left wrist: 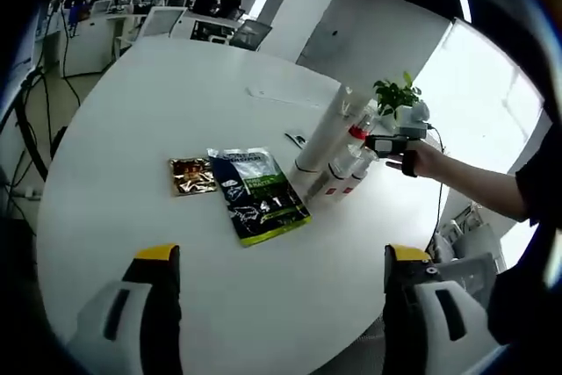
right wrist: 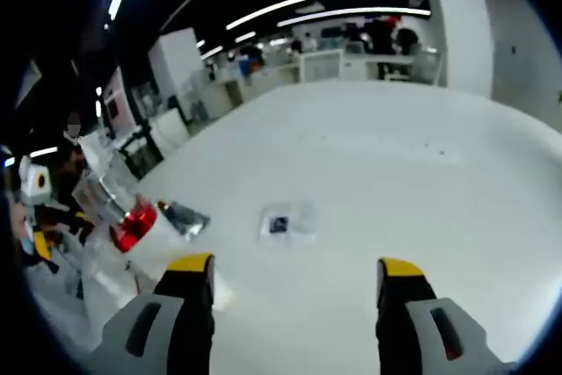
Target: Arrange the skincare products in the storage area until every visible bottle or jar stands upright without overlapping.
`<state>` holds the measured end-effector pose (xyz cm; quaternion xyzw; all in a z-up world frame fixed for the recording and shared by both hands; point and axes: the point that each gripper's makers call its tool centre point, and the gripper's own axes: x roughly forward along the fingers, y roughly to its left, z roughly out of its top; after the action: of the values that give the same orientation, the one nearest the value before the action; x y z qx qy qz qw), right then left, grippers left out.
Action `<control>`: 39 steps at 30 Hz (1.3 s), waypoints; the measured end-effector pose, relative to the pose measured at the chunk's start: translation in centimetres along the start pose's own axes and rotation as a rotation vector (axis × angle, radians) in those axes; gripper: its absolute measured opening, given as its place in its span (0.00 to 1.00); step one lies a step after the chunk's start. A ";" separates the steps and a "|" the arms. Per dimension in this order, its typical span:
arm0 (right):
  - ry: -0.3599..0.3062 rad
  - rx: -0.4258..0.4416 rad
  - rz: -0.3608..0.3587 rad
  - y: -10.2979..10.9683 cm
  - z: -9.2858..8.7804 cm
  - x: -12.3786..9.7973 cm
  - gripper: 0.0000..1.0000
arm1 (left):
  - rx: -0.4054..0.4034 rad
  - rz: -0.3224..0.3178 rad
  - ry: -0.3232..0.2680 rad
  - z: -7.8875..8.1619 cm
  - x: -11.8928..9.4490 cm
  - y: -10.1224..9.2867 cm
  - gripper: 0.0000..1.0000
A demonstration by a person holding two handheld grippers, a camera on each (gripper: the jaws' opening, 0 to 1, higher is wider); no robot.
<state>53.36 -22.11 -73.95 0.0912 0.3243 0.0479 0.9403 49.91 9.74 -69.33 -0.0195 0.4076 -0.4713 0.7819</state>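
Several bottles: clear, red-capped plastic bottles (left wrist: 349,162) are seen lying against a tall white tube (left wrist: 323,136) on the round white surface (left wrist: 176,94).
Done: nothing judged upright yet.
Left tongs (left wrist: 274,280): held wide, empty.
Right tongs (right wrist: 297,292): held wide, empty, near the bottles.
Left: righting every bottle.

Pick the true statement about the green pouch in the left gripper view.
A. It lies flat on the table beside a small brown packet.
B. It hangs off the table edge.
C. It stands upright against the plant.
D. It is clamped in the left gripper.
A: the green pouch lies flat on the white table, with the small brown packet beside it, ahead of the open left gripper.
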 end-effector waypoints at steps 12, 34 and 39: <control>0.037 -0.037 0.039 0.8 0.4 4.3 0.71 | -0.007 -0.001 0.028 -0.9 0.6 0.4 0.91; 0.082 -0.157 0.006 0.4 0.7 8.0 0.60 | -0.061 0.019 0.022 -1.4 0.5 1.8 0.91; 0.099 -0.213 0.008 0.7 0.5 8.1 0.57 | -0.067 0.019 0.022 -1.5 0.8 1.9 0.91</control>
<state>60.06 -20.28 -78.28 -0.0103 0.3631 0.0905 0.9273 50.51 10.76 -71.61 -0.0368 0.4320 -0.4500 0.7807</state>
